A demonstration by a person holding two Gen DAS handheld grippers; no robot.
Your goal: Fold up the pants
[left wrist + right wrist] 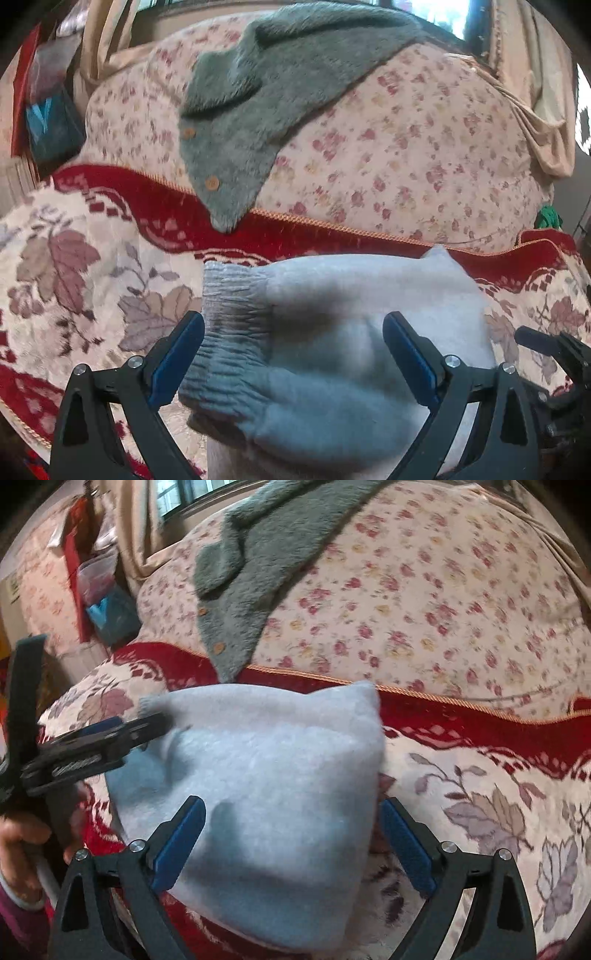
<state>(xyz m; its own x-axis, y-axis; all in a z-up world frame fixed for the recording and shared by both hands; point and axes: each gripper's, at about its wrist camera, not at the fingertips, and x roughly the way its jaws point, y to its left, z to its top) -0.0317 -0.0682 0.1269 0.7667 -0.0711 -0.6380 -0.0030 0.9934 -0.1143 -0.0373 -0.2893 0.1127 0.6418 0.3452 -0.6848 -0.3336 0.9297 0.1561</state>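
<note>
1. Covering the bed is a red and cream blanket with a leaf pattern (74, 258), and behind it lies a floral quilt (406, 147).
2. On the quilt rests a grey-green fleece cardigan with wooden buttons (258, 110); its lower corner reaches the red border of the blanket.
3. Beige curtains (133, 524) hang at the window behind the bed.
4. The light grey pants (332, 350) lie folded into a compact bundle on the blanket, with a ribbed elastic cuff (229, 325) on the left side of the bundle.
5. The left hand-held gripper (293, 350) is spread wide over the pants, and its blue pads (177, 362) hold nothing.
6. The right hand-held gripper (291, 834) is also spread wide above the bundle and holds nothing.
7. In the right wrist view, a person's hand (22, 834) holds the left tool at the left edge.
</note>
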